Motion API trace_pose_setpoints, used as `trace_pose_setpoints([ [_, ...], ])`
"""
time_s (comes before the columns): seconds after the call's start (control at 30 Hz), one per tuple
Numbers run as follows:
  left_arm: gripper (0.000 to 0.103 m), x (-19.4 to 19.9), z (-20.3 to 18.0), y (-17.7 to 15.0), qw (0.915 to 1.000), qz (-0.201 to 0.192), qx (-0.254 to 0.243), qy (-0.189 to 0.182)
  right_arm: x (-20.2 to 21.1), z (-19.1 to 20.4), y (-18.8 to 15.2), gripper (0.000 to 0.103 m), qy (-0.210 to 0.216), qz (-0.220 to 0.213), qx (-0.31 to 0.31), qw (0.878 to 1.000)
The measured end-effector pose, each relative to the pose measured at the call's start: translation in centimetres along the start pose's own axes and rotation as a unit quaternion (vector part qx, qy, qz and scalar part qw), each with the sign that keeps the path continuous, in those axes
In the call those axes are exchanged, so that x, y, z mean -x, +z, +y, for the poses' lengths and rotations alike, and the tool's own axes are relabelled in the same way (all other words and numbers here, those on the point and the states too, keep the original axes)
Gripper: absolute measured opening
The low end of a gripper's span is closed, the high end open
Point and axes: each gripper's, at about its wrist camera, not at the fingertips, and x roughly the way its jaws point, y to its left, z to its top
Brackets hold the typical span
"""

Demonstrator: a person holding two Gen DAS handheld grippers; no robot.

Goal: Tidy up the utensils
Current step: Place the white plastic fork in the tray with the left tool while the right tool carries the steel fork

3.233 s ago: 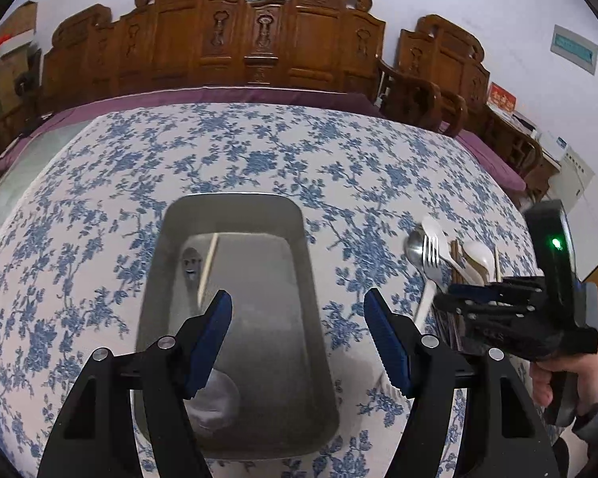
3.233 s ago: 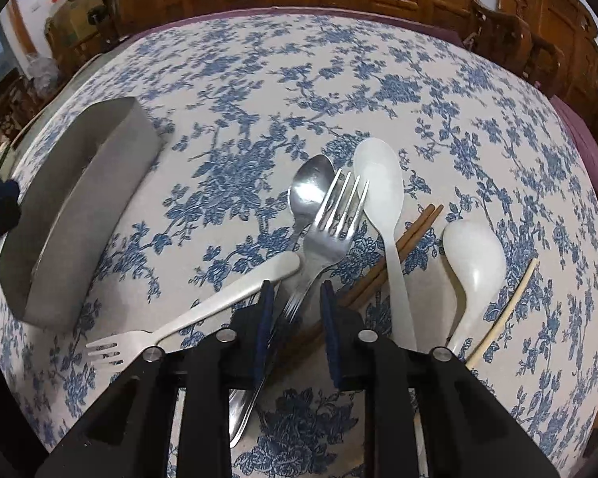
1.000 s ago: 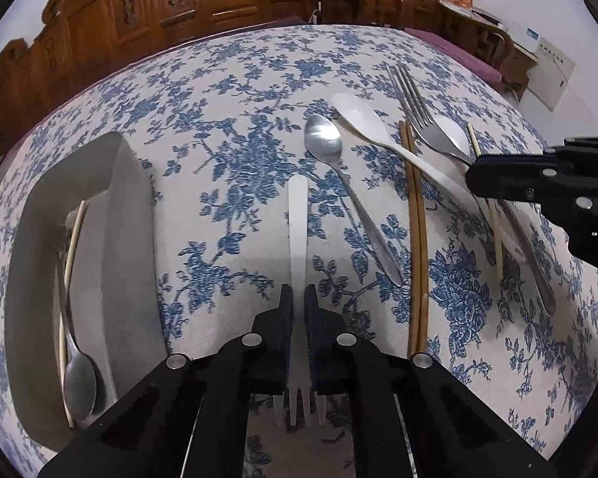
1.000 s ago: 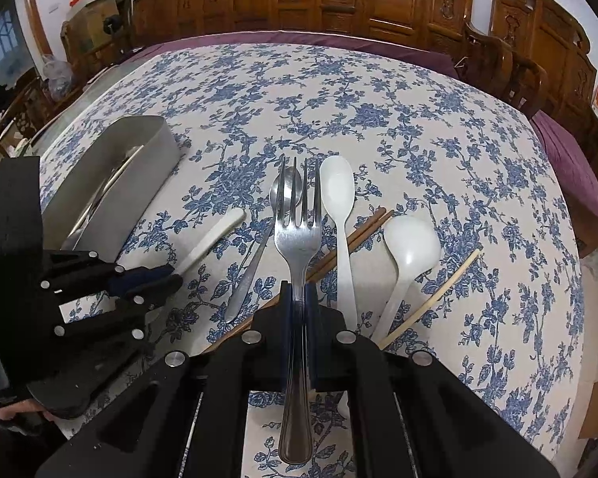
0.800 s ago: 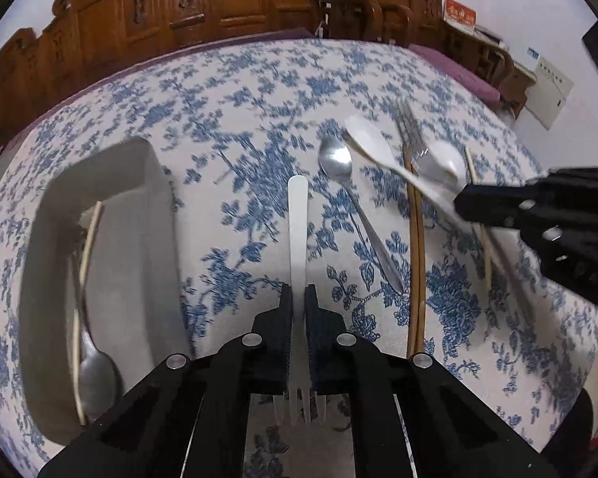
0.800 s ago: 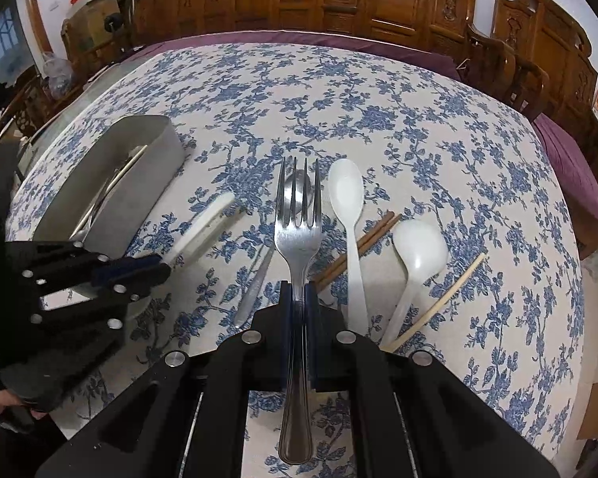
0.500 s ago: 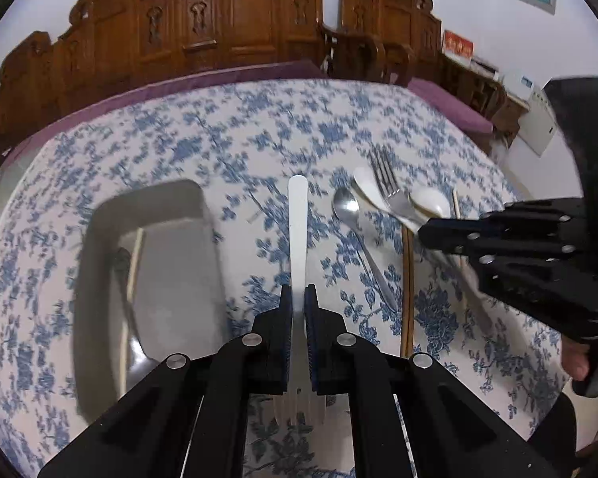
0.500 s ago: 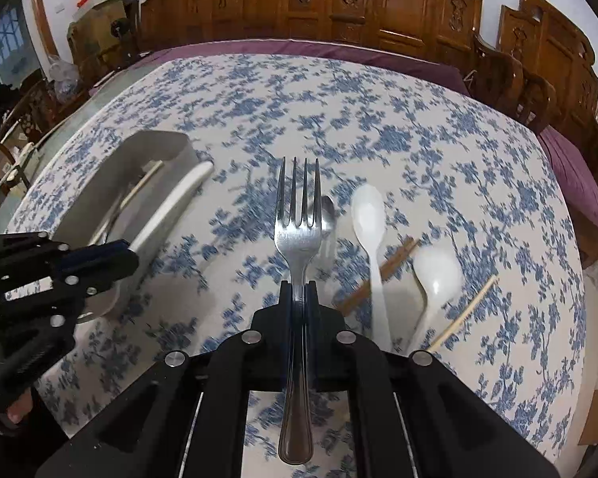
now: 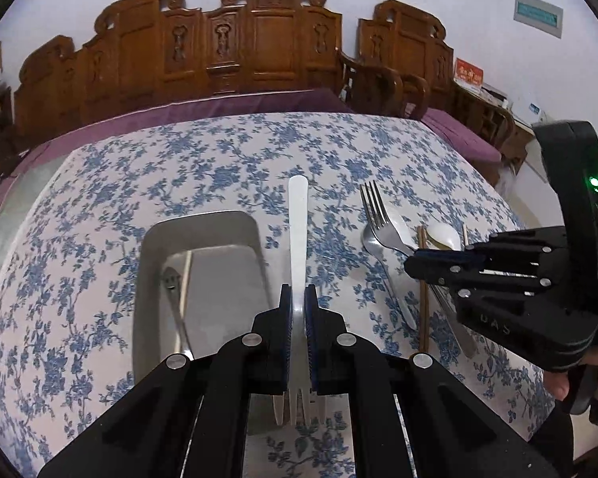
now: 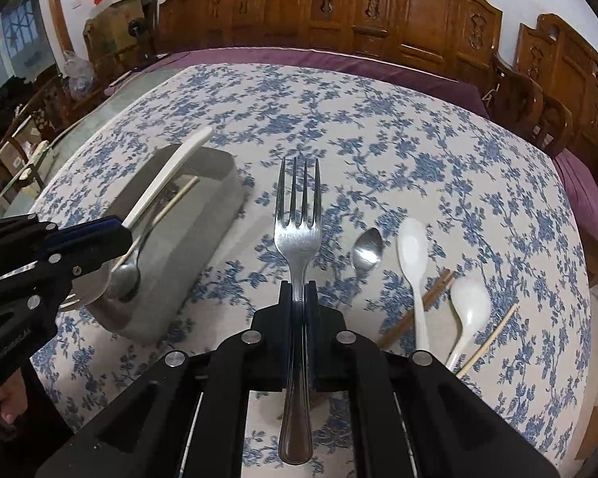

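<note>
the left gripper (image 9: 298,310) is clamped on a white plastic fork (image 9: 298,231), handle pointing away, held in the air just beside the grey metal tray (image 9: 155,239), which holds a metal spoon (image 9: 175,302) and a pale chopstick (image 9: 186,279). the right gripper (image 10: 299,302) pinches a steel fork (image 10: 298,235), tines forward, above the floral tablecloth (image 10: 378,131); a steel spoon (image 10: 366,253), two white spoons (image 10: 412,255) and chopsticks (image 10: 434,290) lie on the cloth to its right

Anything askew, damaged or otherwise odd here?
Nothing damaged or spilled. One quirk: the left claw grips the white fork near its tines, handle pointing forward, while the right claw holds the metal fork tines forward. Spoons and chopsticks lie loose beside the tray.
</note>
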Motion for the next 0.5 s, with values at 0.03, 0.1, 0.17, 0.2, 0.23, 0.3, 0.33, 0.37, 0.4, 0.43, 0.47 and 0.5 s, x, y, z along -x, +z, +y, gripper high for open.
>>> trace_pose_setpoints([
  [0.03,0.006,0.0,0.3,0.0,1.0000,-0.001,0.003,0.000,0.0,0.2,0.1,0.008,0.002,-0.001,0.001,1.000],
  [0.1,0.006,0.0,1.0,-0.2,0.9999,-0.003,0.010,0.000,0.0,0.7,0.3,0.008,0.003,-0.001,0.004,1.000],
  [0.17,0.006,-0.1,1.7,-0.3,0.9999,-0.001,0.017,0.000,0.0,1.0,0.6,0.008,0.004,-0.002,0.007,1.000],
  [0.2,0.006,-0.2,2.0,-0.4,0.9998,-0.001,0.020,0.001,0.1,1.2,0.7,0.008,0.005,-0.003,0.007,1.000],
  [0.23,0.006,-0.2,2.3,-0.5,0.9997,-0.001,0.023,0.001,0.1,1.4,0.8,0.008,0.005,-0.004,0.007,1.000],
  [0.3,0.006,-0.4,3.2,-0.6,0.9995,0.001,0.031,0.001,0.1,1.7,1.1,0.008,0.007,-0.005,0.008,1.000],
  [0.33,0.006,-0.5,3.7,-0.6,0.9993,0.001,0.037,0.001,0.0,1.9,1.3,0.008,0.007,-0.005,0.008,1.000],
  [0.37,0.006,-0.6,4.1,-0.7,0.9992,0.003,0.041,0.001,0.0,2.1,1.4,0.008,0.008,-0.005,0.009,1.000],
  [0.4,0.006,-0.8,4.7,-0.8,0.9989,0.006,0.047,0.000,0.0,2.3,1.5,0.008,0.009,-0.006,0.010,1.000],
  [0.43,0.006,-1.0,5.1,-0.9,0.9986,0.009,0.052,-0.002,0.0,2.5,1.6,0.008,0.009,-0.006,0.011,1.000],
  [0.47,0.006,-1.2,5.7,-1.0,0.9982,0.013,0.058,-0.005,-0.1,2.7,1.8,0.008,0.010,-0.005,0.013,1.000],
  [0.5,0.006,-1.3,6.1,-1.1,0.9980,0.014,0.062,-0.005,-0.1,3.0,1.9,0.008,0.010,-0.005,0.016,1.000],
])
